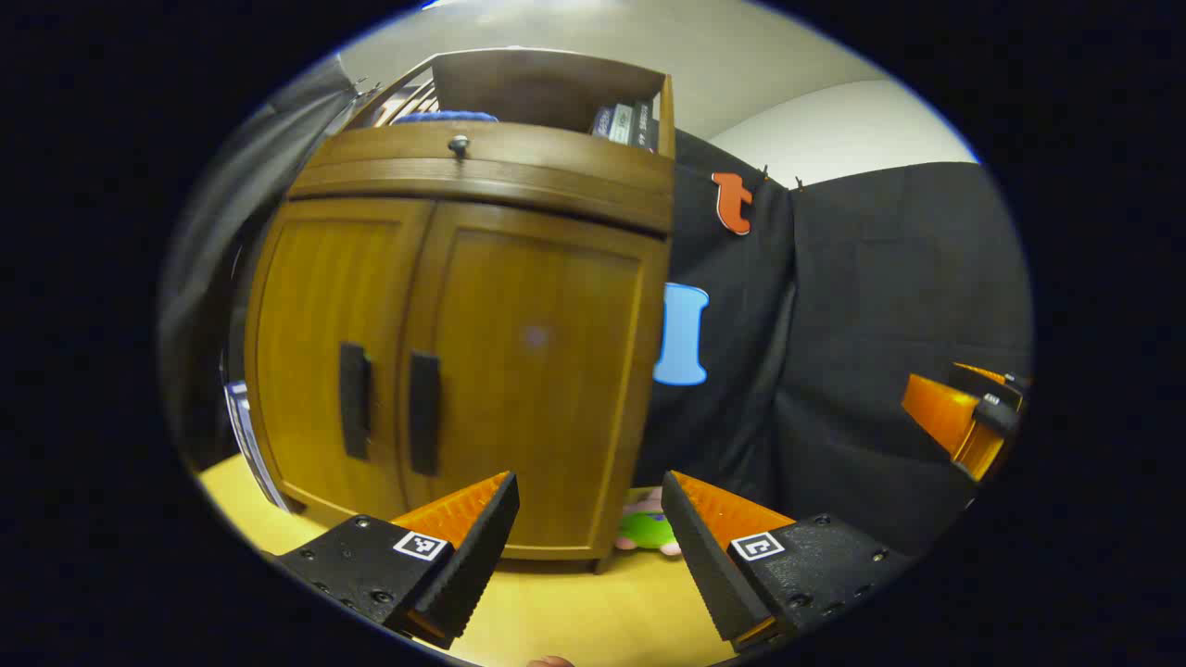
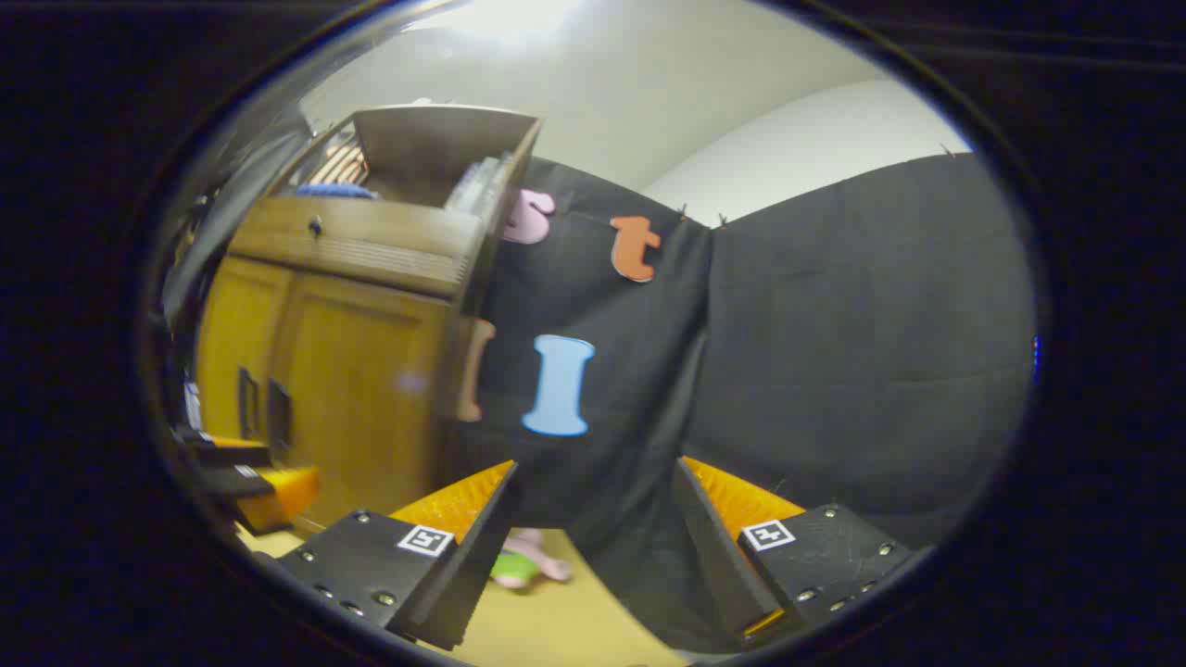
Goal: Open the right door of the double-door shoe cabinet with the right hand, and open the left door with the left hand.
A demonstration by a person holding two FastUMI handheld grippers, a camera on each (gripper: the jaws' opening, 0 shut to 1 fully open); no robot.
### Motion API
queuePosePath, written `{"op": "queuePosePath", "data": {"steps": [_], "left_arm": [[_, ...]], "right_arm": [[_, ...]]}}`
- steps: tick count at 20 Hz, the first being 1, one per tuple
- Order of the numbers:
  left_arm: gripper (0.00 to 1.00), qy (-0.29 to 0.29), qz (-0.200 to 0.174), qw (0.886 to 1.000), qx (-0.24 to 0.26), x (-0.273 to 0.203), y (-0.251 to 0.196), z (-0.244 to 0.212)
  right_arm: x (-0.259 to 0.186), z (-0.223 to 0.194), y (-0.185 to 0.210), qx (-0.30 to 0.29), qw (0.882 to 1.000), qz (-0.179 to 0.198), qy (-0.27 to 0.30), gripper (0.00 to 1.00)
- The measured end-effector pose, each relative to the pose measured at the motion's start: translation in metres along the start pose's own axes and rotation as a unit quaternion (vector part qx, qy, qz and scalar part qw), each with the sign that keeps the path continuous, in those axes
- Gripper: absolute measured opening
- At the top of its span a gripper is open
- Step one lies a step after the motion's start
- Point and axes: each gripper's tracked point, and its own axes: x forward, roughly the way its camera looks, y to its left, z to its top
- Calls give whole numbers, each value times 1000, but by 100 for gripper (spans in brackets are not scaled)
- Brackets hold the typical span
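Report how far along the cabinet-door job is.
Done: nothing; the right door and left door sit flush and closed. In hand: left gripper and right gripper are open, short of the cabinet, gripping nothing. Left: grasp the right handle and left handle, then swing both doors open.

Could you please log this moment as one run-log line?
phase: approach | left door: closed | right door: closed | left gripper: open, empty | right gripper: open, empty

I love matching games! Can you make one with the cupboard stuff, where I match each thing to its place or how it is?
Things:
1. cabinet doors
2. round knob
3. green toy
4. left claw

Matches:
A. on the drawer above the doors
B. open, holding nothing
C. both shut
D. on the floor beside the cabinet

Pairs: 1-C, 2-A, 3-D, 4-B
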Motion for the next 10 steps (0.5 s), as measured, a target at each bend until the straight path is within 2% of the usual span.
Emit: {"op": "queuePosePath", "data": {"steps": [3,5,6,7,10], "left_arm": [[96,-15,22,999,19,3,70,56],[96,-39,36,998,11,2,108,94],[92,-54,41,998,10,4,124,111],[96,-61,43,997,14,4,137,124],[92,-70,40,997,14,7,156,144]], "right_arm": [[3,57,93,17,999,38,-34,94],[4,71,136,25,997,58,-45,94],[7,77,156,29,996,70,-49,94],[7,81,173,30,995,79,-51,94],[9,86,209,25,994,96,-56,96]]}}
